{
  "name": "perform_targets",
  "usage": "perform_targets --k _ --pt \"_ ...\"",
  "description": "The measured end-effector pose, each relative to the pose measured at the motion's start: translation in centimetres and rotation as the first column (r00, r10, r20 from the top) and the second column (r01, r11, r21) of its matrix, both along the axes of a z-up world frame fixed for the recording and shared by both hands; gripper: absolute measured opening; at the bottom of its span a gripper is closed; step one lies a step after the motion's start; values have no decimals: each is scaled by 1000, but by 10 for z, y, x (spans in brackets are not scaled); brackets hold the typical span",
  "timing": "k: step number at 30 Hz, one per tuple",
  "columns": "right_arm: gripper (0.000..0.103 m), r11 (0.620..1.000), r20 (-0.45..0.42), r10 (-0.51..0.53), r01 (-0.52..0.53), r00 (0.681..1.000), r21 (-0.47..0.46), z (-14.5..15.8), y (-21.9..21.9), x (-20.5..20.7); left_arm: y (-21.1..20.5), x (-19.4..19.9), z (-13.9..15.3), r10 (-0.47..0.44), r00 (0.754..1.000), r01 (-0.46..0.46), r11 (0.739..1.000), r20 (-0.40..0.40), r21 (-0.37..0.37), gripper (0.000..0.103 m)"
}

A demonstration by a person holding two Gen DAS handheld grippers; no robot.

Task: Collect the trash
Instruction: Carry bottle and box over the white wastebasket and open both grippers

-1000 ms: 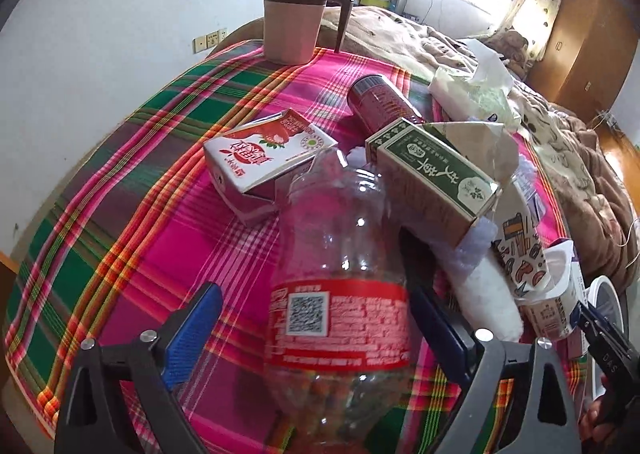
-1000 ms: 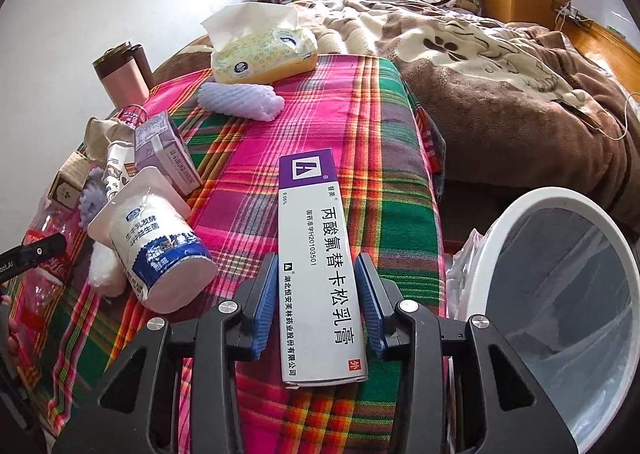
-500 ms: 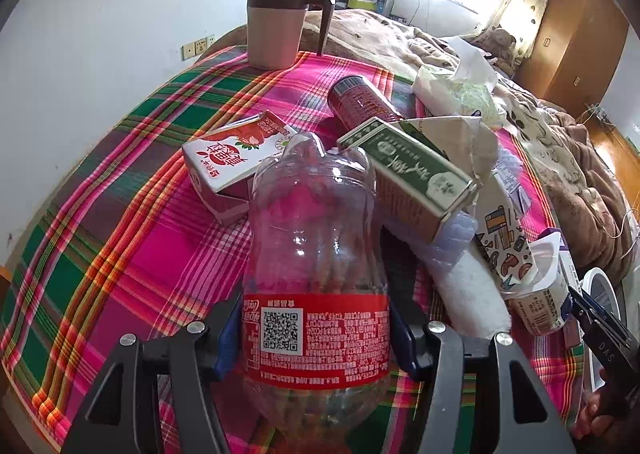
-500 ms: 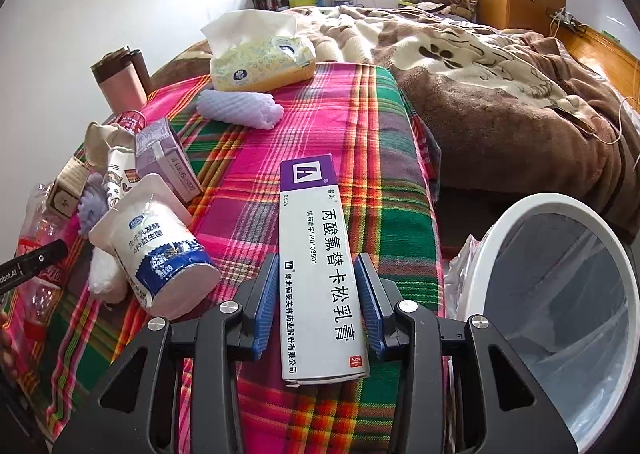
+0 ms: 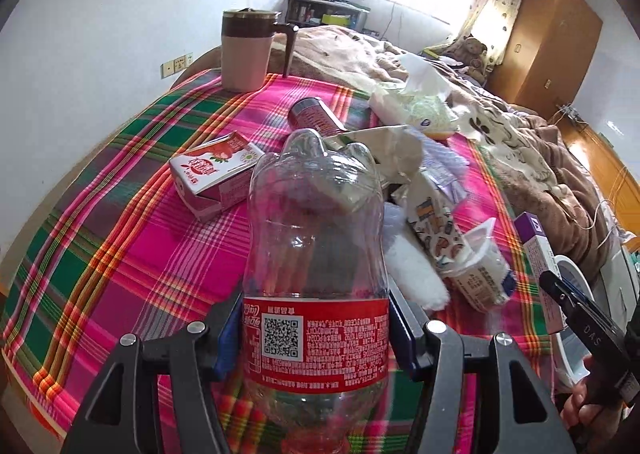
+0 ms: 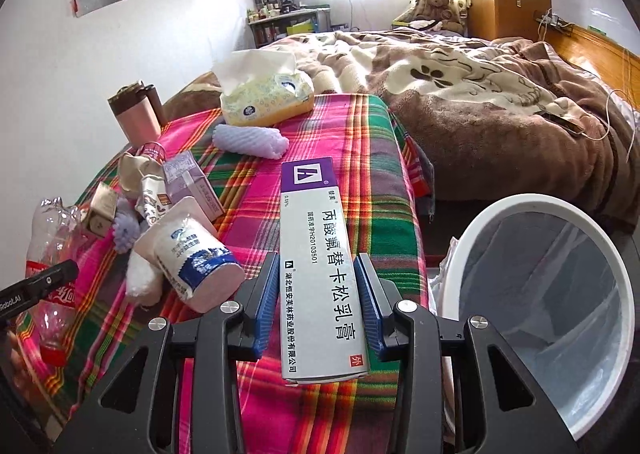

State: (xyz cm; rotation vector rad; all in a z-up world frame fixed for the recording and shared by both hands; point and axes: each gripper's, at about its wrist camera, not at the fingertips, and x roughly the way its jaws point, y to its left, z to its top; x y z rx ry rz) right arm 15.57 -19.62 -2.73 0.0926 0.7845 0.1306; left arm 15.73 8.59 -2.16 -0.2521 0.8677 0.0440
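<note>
the left claw (image 5: 316, 338) pinches the empty plastic bottle (image 5: 316, 254); the right claw (image 6: 318, 302) pinches the medicine box (image 6: 316, 266), both above the desk (image 6: 376, 214). carry them over the white bin (image 6: 532, 294) before letting go.

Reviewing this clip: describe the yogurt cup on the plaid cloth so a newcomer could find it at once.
Start at the plaid cloth and go to its near left, beside the long purple-and-white box held in the right gripper. The yogurt cup lies on its side there. It is the only white tapered cup with blue print and a peeled-back lid.
</note>
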Motion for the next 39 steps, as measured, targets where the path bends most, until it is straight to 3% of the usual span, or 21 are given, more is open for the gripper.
perform_targets --k 11,23,30,39 --pt "39 999 68 -43 43 997 1 24 -20 -27 -45 -19 32 -123 989 122 992 81 13 61" --pt "39 987 113 -161 162 980 -2 36 -62 -53 -123 -24 59 -298 942 297 954 155 31 61" --pt "39 969 111 -245 247 963 -10 35 -94 -63 -181 -17 63 -422 891 423 906 168 35 61" --pt "39 940 80 -339 341 937 -16 24 -134 -67 -255 4 58 -549 823 559 829 149 -30 61"
